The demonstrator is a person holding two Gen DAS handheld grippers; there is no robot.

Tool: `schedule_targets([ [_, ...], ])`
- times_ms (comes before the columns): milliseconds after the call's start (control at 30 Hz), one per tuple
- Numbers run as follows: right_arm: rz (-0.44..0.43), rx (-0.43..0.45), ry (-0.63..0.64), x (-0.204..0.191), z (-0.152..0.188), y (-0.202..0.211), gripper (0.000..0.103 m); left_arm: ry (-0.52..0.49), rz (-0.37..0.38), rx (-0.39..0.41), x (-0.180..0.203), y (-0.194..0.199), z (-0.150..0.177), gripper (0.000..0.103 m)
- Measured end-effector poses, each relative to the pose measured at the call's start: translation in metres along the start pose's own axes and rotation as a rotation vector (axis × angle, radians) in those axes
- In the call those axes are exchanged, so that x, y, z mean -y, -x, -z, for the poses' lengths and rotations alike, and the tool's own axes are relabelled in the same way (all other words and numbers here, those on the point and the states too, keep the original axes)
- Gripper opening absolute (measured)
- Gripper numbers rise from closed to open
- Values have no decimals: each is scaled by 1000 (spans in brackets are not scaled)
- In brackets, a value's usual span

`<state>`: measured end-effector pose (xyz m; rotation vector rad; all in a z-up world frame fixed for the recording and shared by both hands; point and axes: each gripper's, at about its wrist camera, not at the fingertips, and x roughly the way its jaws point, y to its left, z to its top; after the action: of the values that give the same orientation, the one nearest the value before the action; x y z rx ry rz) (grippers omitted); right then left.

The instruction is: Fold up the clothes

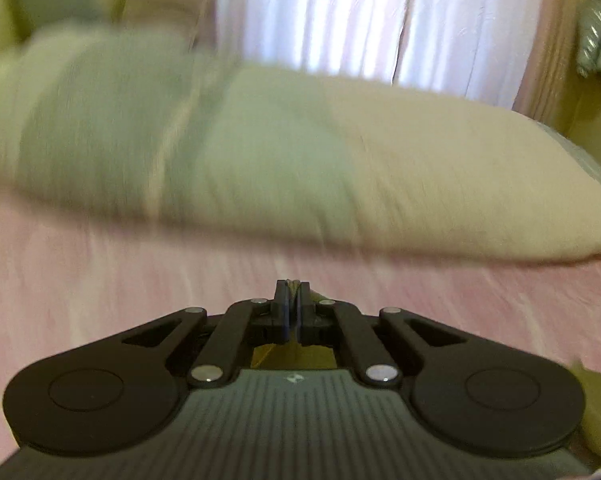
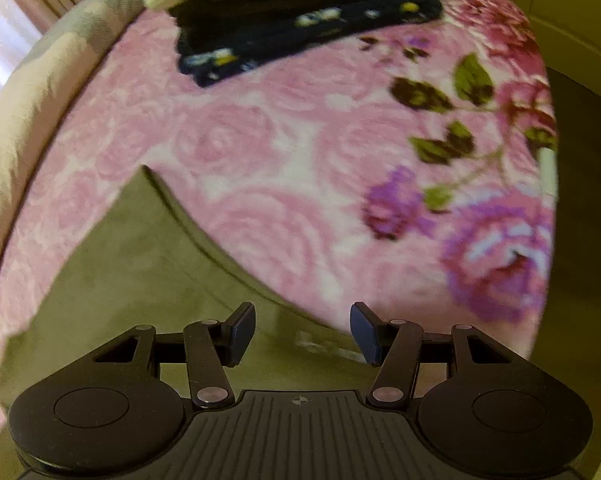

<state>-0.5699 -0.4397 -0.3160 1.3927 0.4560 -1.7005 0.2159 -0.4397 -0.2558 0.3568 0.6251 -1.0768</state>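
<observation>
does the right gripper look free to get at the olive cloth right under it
Probably yes. The right gripper is open with the olive garment spread on the pink blanket directly beneath, and nothing lies between them. The folded stack sits far off.

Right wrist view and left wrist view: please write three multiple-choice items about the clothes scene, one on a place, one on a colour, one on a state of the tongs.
1. Where is the folded stack of dark clothes?
A. on the pink floral blanket
B. on the floor
C. on the pillow

2. What colour is the garment below the right tongs?
A. red
B. olive green
C. white

3. How are the left tongs?
A. wide open
B. out of view
C. shut on a bit of olive fabric

Answers:
1 A: the stack of dark clothes lies on the pink floral blanket.
2 B: the olive garment spreads under the open right tongs.
3 C: the left tongs are pressed together with fabric between.
</observation>
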Motion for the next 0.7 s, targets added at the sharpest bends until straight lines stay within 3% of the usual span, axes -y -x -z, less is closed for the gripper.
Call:
schedule_targets([
  [100, -11, 5, 28, -20, -1, -9, 56, -81, -30, 4, -7, -33, -38, 1],
  [200, -22, 9, 56, -40, -2, -19, 56, -147, -38, -10, -4, -62, -47, 2],
  [333, -37, 15, 94, -67, -3, -31, 56, -204, -105, -124, -2, -111, -19, 9],
  [400, -32, 14, 133, -76, -5, -38, 56, -200, -176, -188, -6, -133, 2, 9],
  [433, -29, 13, 153, -81, -6, -42, 56, -172, -199, -203, -11, -136, 10, 9],
  [500, -17, 16, 202, -90, -8, -48, 56, -82, -223, -235, -25, -138, 25, 24],
  [533, -17, 20, 228, -94, -9, -50, 56, -17, -222, -253, -33, -136, 33, 26],
  [600, -18, 28, 279, -103, -11, -54, 56, 136, -169, -284, -47, -124, 48, 25],
  [700, -35, 18, 314, -112, -9, -61, 56, 281, -11, -337, -46, -115, 77, 25],
])
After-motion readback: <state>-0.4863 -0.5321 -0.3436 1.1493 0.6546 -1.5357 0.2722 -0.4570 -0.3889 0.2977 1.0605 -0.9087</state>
